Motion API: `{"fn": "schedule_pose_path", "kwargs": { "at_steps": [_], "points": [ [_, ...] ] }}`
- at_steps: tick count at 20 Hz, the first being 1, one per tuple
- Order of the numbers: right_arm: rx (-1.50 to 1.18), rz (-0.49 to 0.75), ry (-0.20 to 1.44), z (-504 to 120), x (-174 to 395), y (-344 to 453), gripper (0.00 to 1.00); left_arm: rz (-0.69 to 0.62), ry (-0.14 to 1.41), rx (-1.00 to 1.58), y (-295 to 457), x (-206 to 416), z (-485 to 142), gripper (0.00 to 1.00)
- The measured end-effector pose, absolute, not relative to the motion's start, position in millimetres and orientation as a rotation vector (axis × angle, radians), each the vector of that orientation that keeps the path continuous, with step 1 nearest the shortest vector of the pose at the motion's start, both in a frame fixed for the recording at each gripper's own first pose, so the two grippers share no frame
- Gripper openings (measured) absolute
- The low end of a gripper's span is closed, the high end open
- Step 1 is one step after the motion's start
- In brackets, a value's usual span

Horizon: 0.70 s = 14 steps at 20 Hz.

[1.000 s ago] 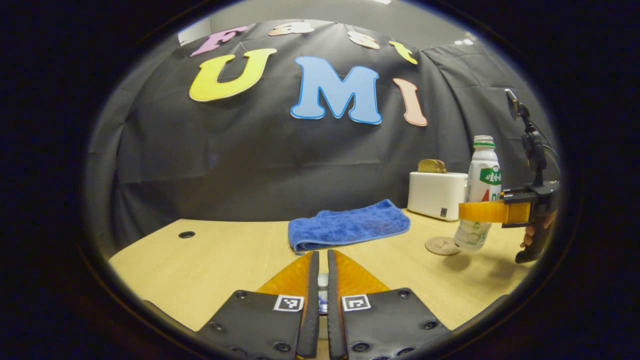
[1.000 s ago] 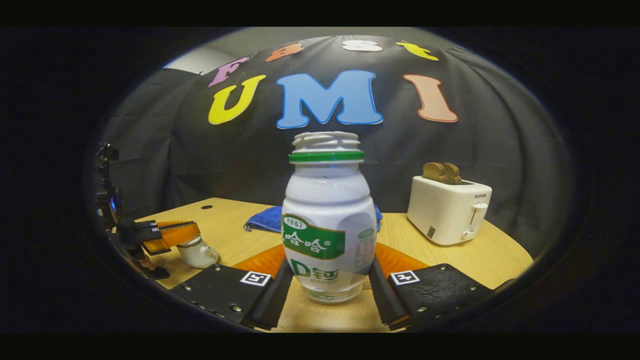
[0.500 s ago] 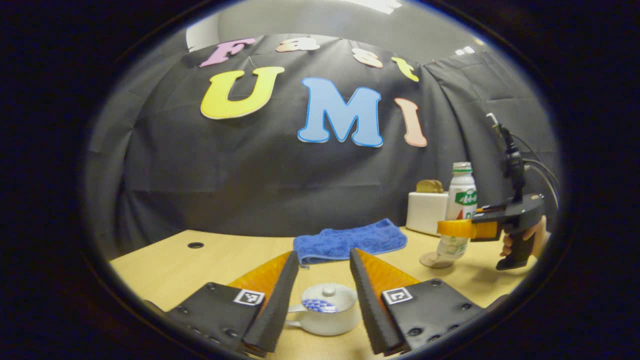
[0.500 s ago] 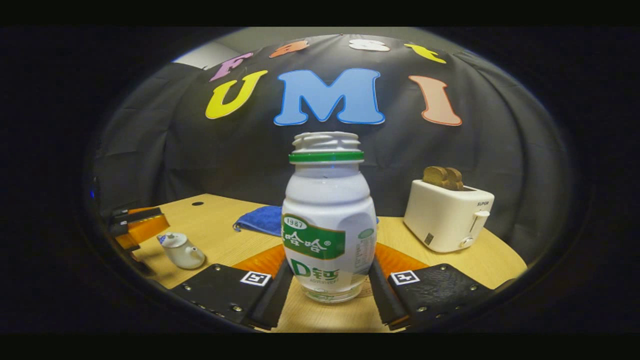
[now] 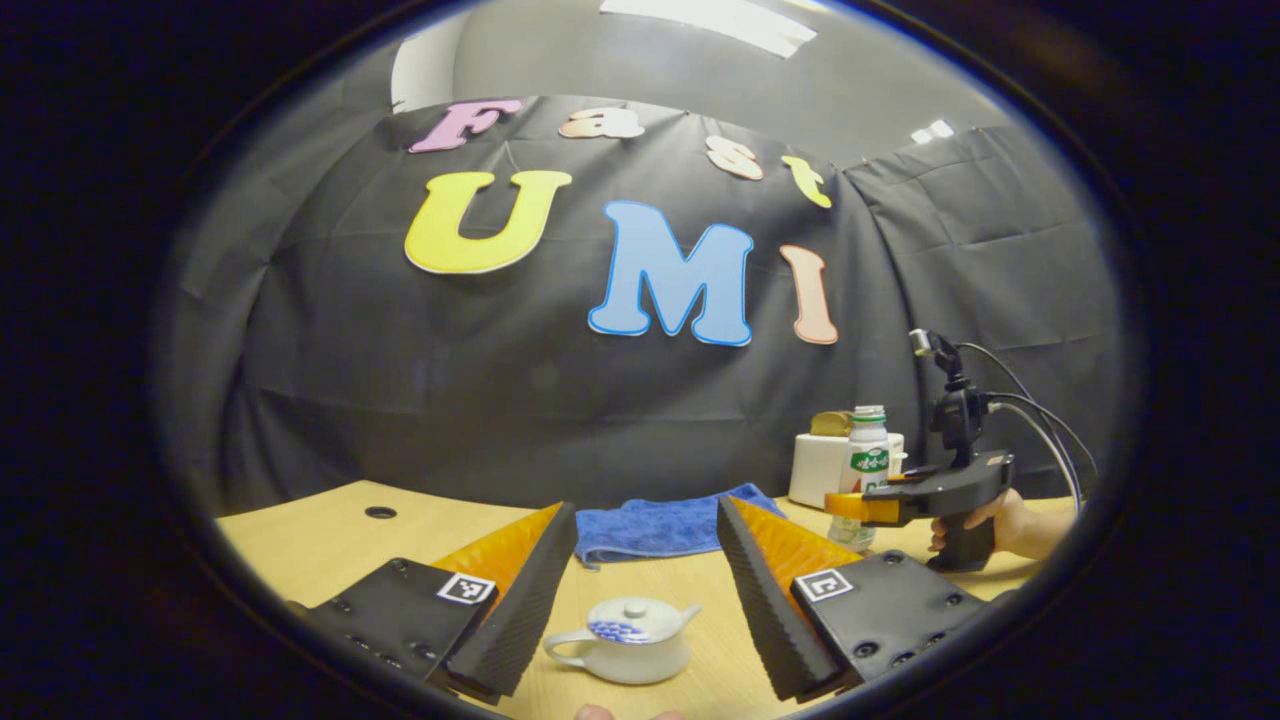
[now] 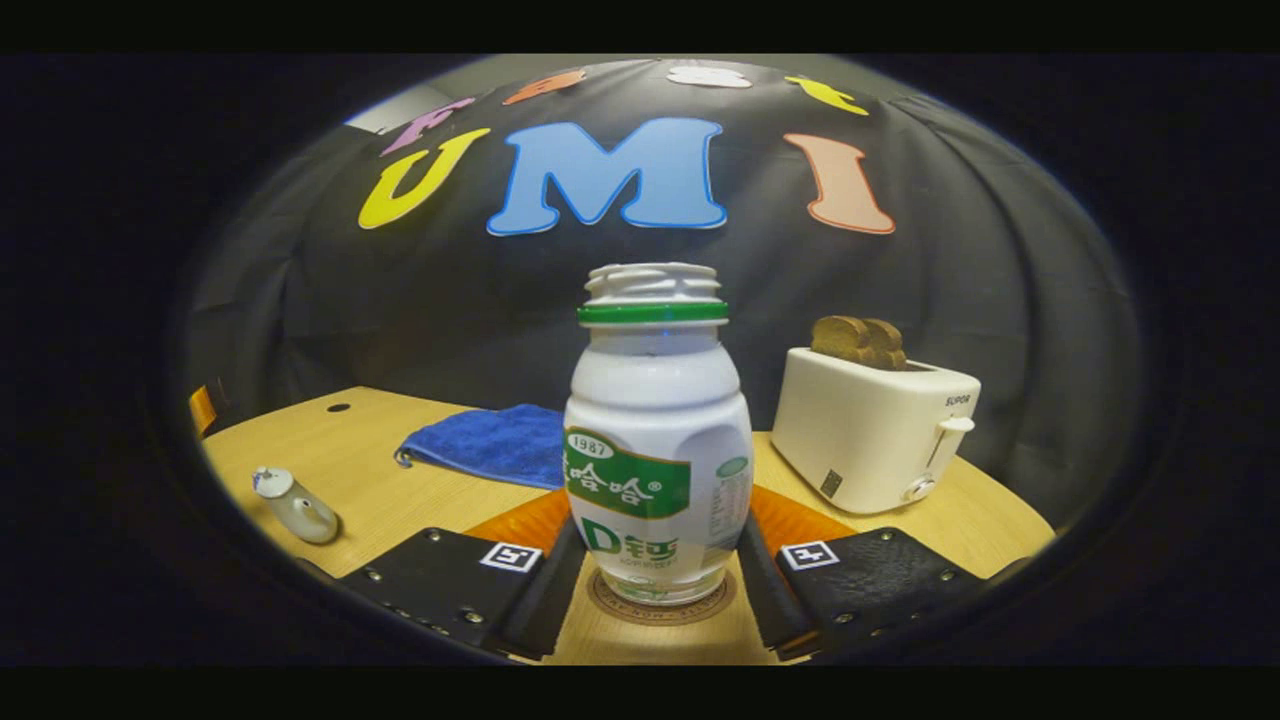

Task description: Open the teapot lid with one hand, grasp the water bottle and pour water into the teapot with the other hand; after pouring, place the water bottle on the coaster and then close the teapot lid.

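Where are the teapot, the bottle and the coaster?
teapot (image 5: 625, 652), left gripper view, on its body.
bottle (image 6: 655, 420), right gripper view, on its body.
coaster (image 6: 610, 607), right gripper view, on its rim under the bottle.

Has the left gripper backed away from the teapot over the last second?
Yes. The left gripper has opened and pulled back: the lidded teapot, once hidden between shut fingers, now sits clear on the table.
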State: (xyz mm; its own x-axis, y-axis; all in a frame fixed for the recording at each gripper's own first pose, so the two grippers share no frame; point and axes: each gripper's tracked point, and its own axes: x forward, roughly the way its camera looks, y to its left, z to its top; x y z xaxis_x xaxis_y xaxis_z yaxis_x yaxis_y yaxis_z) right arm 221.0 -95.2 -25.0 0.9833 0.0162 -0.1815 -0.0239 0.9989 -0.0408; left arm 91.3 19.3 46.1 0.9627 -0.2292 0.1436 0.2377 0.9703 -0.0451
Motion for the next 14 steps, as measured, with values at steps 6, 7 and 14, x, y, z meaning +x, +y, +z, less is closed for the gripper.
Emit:
{"fn": "schedule_pose_path", "kwargs": {
  "at_steps": [6, 7, 14],
  "points": [
    [-0.021, 0.015, 0.205, -39, 224, -96, 0.72, -0.235, -0.151, -0.020, 13, 90, 48, 0.96],
    [-0.024, 0.015, 0.214, -42, 225, -96, 0.72, -0.238, -0.148, -0.014, 10, 89, 46, 0.96],
    [-0.016, 0.001, 0.210, -41, 223, -99, 0.72, -0.241, -0.143, -0.009, 11, 90, 45, 0.96]
  ]
}}
